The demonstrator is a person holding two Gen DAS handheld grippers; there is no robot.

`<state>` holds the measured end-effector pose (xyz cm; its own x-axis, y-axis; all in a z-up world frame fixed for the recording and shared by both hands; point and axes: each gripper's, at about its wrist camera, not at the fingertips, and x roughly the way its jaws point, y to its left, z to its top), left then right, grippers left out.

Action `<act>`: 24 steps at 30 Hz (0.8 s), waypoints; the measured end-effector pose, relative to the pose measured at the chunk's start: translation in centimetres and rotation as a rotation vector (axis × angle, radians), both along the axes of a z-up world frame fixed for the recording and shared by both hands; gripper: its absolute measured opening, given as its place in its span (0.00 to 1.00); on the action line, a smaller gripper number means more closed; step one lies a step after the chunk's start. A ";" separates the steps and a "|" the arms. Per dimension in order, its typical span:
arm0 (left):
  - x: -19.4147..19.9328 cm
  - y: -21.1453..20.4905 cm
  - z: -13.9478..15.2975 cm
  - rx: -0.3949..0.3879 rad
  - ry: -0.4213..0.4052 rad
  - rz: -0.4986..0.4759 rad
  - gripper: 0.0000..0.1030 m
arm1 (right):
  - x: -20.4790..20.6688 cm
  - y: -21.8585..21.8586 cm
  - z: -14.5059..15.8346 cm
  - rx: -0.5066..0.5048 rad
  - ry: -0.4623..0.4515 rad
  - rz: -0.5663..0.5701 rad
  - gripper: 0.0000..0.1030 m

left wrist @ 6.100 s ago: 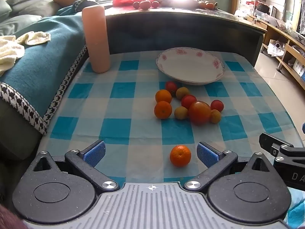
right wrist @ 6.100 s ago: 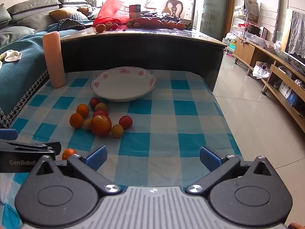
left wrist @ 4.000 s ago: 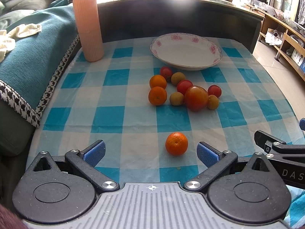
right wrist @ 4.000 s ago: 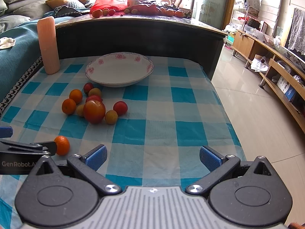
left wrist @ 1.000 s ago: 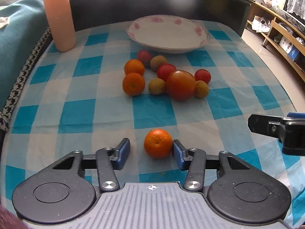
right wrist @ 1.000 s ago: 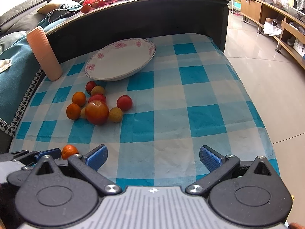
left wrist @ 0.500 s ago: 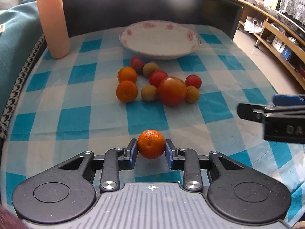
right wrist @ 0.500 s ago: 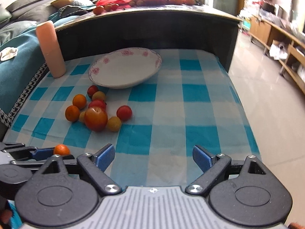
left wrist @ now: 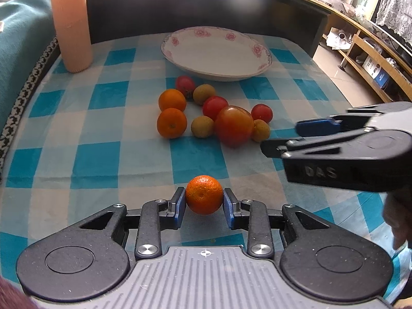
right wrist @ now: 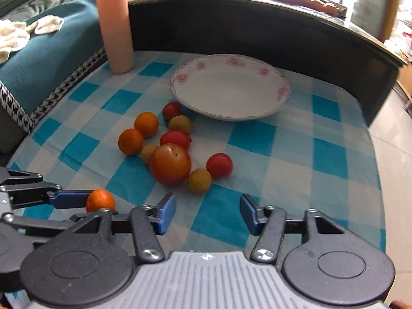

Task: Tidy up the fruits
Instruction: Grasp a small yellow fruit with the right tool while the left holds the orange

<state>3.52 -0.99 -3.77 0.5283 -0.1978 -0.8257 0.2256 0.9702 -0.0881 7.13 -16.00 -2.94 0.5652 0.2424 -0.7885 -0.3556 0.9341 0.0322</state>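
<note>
My left gripper (left wrist: 204, 203) is shut on a small orange (left wrist: 204, 194), its blue pads pressing both sides just above the checked cloth. From the right wrist view that orange (right wrist: 100, 200) shows at lower left in the left gripper (right wrist: 85, 202). The fruit pile lies further on: a large red-orange fruit (left wrist: 234, 125) (right wrist: 170, 165), two oranges (left wrist: 172, 122), small red and yellow fruits. Behind it stands a white flowered plate (left wrist: 219, 49) (right wrist: 231, 87) with nothing in it. My right gripper (right wrist: 208, 212) (left wrist: 279, 137) hovers near the pile's right side, jaws closing with nothing between them.
A tall pink cylinder (left wrist: 70, 23) (right wrist: 116, 28) stands at the back left corner. A dark raised counter wall (left wrist: 206, 7) borders the back. A teal blanket (right wrist: 38, 59) lies left. The table's right edge drops to the floor (right wrist: 386, 154). A hand (left wrist: 396, 221) holds the right gripper.
The left jaws closed onto the small orange. The right gripper swung left toward the fruit pile, rolled, and its jaws narrowed.
</note>
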 end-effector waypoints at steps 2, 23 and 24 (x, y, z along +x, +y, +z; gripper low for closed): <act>0.1 0.1 -0.1 -0.010 0.008 0.002 0.38 | 0.7 -0.1 -0.5 0.017 0.021 0.009 0.53; 0.4 -0.4 -0.2 0.011 0.006 -0.009 0.38 | 1.5 0.1 -1.1 0.090 0.050 0.007 0.36; 0.4 -0.4 -0.2 0.013 0.005 -0.009 0.38 | 1.3 0.0 -1.1 0.091 0.051 0.008 0.36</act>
<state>3.94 -1.41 -3.97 0.5225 -0.1914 -0.8309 0.2336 0.9693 -0.0764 8.47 -15.96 -4.03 0.5226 0.3189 -0.7907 -0.3587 0.9236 0.1354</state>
